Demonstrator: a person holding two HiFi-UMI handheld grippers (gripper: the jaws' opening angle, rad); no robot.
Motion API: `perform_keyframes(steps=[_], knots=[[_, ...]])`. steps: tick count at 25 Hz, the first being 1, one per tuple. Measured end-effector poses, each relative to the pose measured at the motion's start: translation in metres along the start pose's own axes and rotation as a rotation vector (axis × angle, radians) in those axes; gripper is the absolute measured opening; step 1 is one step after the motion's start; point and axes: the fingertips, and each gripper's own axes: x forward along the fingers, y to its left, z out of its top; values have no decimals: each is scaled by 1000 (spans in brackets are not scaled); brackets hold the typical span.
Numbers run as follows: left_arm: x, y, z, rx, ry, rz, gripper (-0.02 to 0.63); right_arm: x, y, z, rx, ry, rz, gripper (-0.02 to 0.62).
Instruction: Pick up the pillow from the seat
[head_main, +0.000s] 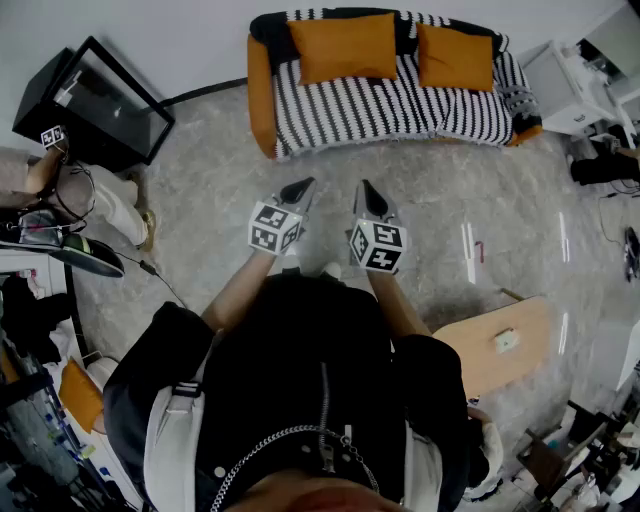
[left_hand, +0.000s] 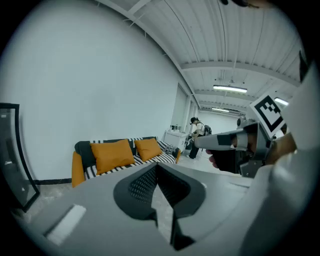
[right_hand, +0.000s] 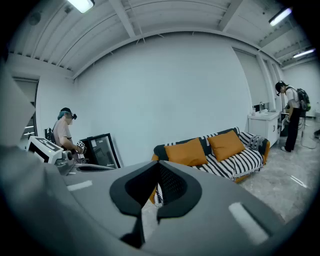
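Observation:
Two orange pillows lean on the back of a black-and-white striped sofa (head_main: 380, 108) by the far wall: a larger left pillow (head_main: 343, 47) (left_hand: 112, 155) (right_hand: 186, 152) and a smaller right pillow (head_main: 455, 57) (left_hand: 149, 148) (right_hand: 226, 144). My left gripper (head_main: 300, 188) (left_hand: 156, 166) and right gripper (head_main: 366, 190) (right_hand: 159, 165) are held side by side in front of me, well short of the sofa and pointing toward it. Both have their jaws together with nothing between them. The left gripper view also shows the right gripper (left_hand: 222, 141) from the side.
A black-framed glass panel (head_main: 95, 105) leans at the left wall, with a person (head_main: 105, 205) crouched beside it. A white cabinet (head_main: 572, 88) stands right of the sofa, another person (right_hand: 291, 114) near it. A wooden table (head_main: 495, 345) is at my right.

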Motion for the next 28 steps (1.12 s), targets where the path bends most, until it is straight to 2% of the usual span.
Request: perform_keyframes(steps=[5, 11, 20, 28], knots=[[-2, 6, -3, 25, 0, -23, 11, 6, 10, -6, 4, -7, -7, 2], [-4, 15, -11, 4, 11, -11, 11, 12, 23, -5, 34, -32, 61, 3], [17, 8, -13, -25, 20, 29, 11, 21, -10, -2, 28, -14, 79, 3], [25, 4, -27, -69, 46, 85, 11, 28, -33, -18, 37, 42, 120, 3]])
